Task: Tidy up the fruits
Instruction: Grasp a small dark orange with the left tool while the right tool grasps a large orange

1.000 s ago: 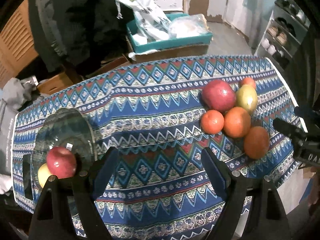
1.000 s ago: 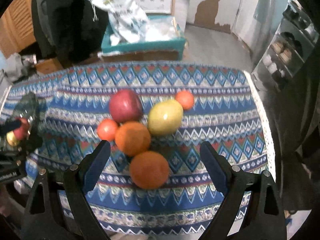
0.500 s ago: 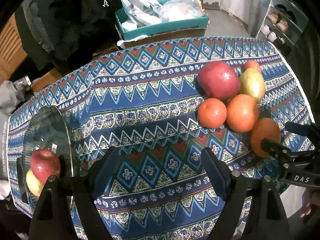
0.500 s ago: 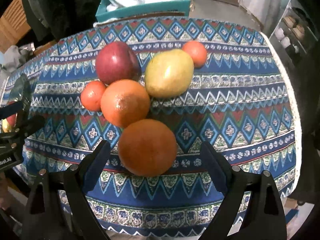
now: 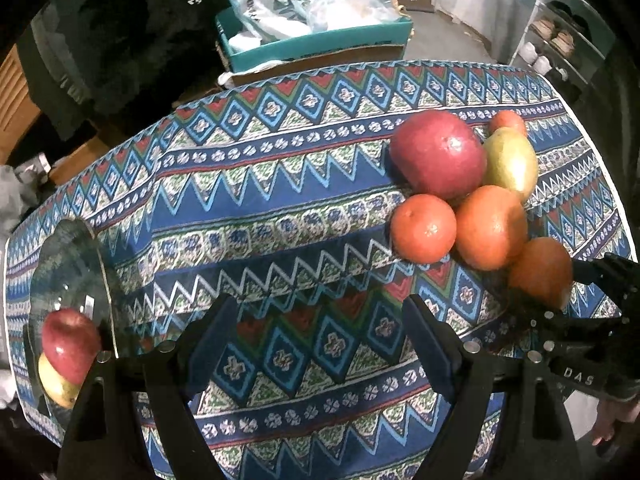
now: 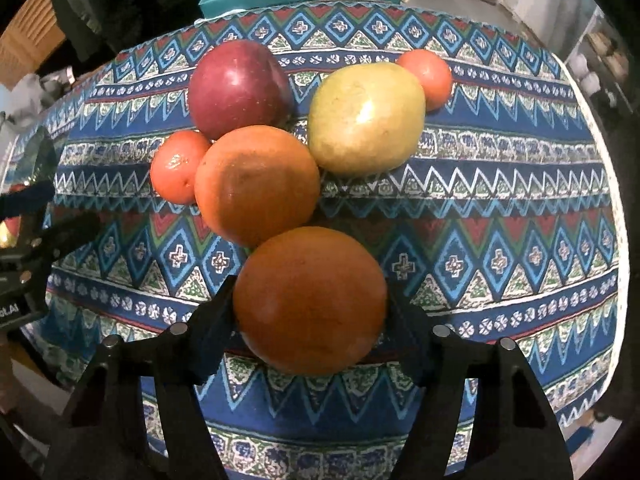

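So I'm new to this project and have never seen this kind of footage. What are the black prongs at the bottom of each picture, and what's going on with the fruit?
There is no robot here. A person holds a hand-held gripper in each hand, and a fisheye camera on each looks forward along its two fingers; those fingers are the black prongs.

In the right wrist view, the right hand-held gripper has just been closing and its pads sit against the nearest orange. Behind lie another orange, a red apple, a yellow-green fruit and two small tangerines, all on a patterned tablecloth.

In the left wrist view, the left hand-held gripper is open and holds nothing. A glass bowl at the left already contains two fruits.
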